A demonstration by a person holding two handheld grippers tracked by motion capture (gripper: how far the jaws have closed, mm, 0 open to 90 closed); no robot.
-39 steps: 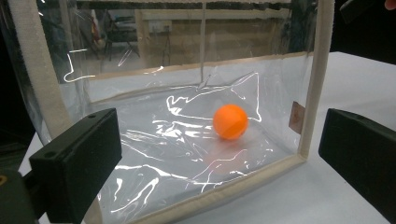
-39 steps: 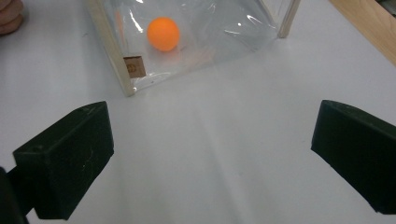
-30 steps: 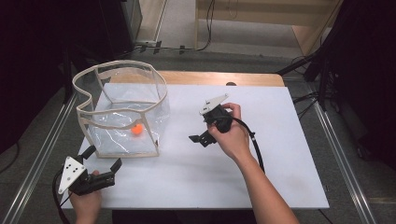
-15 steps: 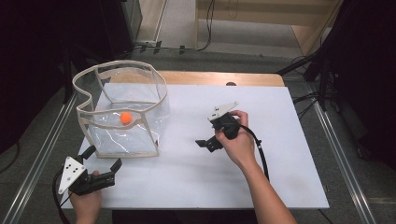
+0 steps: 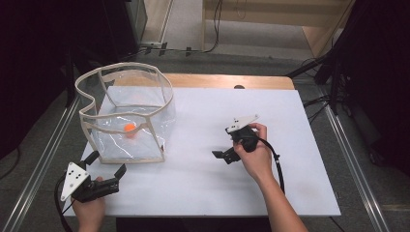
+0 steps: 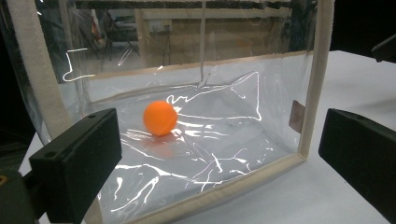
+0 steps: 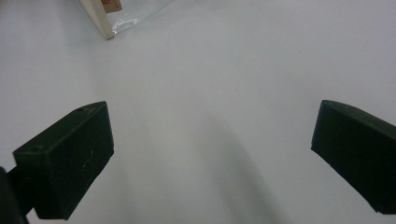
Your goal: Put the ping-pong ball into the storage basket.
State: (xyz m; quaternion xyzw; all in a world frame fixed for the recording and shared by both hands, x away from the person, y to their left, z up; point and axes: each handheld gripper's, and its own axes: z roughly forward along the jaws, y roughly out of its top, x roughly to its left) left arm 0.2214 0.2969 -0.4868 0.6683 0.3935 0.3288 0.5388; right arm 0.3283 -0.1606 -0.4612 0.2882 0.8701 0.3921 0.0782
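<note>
Left gripper [image 5: 107,167] rests on the white table [image 5: 270,193] at its near-left corner, jaws spread wide and empty. Just ahead of it stands a clear bag [image 5: 126,116] with cream trim; an orange ball [image 5: 129,128] lies on the bag's floor. Right gripper [image 5: 223,155], well to the right of the bag, hovers low over bare table, jaws released and empty, aimed toward the bag's near corner [image 7: 103,18].

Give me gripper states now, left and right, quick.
Left gripper: open, holding nothing, jaws facing the clear bag with the orange ball inside.
Right gripper: open, empty, over the white table.
</note>
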